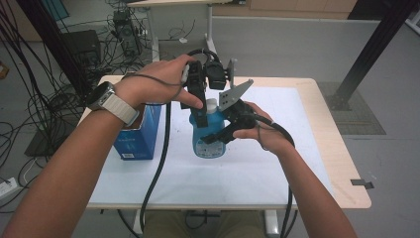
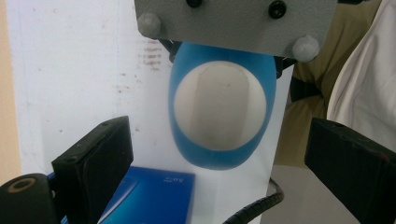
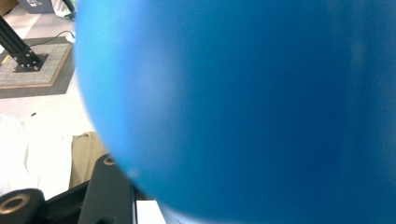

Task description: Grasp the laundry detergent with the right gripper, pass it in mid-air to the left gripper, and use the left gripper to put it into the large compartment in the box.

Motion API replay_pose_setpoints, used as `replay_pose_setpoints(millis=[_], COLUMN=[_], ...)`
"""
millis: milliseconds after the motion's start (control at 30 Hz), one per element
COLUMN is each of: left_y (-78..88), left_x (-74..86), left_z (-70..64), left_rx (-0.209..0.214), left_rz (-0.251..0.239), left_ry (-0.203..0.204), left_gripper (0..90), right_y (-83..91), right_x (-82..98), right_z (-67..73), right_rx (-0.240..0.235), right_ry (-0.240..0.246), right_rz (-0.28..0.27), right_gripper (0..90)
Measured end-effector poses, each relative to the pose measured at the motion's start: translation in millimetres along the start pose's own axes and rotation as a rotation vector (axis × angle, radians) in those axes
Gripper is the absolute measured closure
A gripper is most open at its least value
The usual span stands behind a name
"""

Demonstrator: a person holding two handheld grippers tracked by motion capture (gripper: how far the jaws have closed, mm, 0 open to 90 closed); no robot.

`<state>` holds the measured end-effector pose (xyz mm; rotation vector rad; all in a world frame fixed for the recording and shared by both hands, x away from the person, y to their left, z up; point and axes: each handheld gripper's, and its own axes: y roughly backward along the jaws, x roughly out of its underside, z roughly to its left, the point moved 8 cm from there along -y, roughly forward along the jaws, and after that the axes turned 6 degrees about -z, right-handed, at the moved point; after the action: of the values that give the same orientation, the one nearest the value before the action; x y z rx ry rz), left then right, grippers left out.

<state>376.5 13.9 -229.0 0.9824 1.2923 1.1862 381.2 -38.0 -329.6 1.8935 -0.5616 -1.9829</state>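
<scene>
Two claws at work on one blue plastic bottle (image 1: 210, 141) with a white cap, upright mid-tabletop (image 1: 307, 148). Best done holding the right claw (image 1: 229, 130) firmly clamped on the bottle's body while lowering the left claw (image 1: 200, 111), jaws apart, squarely over the cap directly below. Blue carton (image 1: 138, 136) just beside.

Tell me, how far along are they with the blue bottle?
Done: the right gripper is shut on the blue bottle, holding it on the white mat. In hand: the left gripper hovers open above the bottle's white cap. Left: probably closing on that cap to work it. The blue box stands aside.
</scene>
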Motion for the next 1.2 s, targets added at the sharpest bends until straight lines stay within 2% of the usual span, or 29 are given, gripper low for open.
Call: replay_pose_setpoints(millis=[1200], left_y=[-0.7], left_x=[1.5], left_z=[0.4], left_rx=[-0.005], left_rz=[0.008], left_ry=[0.006], left_gripper=[8.4], right_y=[-0.1], right_x=[-0.1], right_z=[-0.4], right_rx=[-0.007], right_ry=[-0.005], right_rz=[-0.001], right_gripper=[44.1])
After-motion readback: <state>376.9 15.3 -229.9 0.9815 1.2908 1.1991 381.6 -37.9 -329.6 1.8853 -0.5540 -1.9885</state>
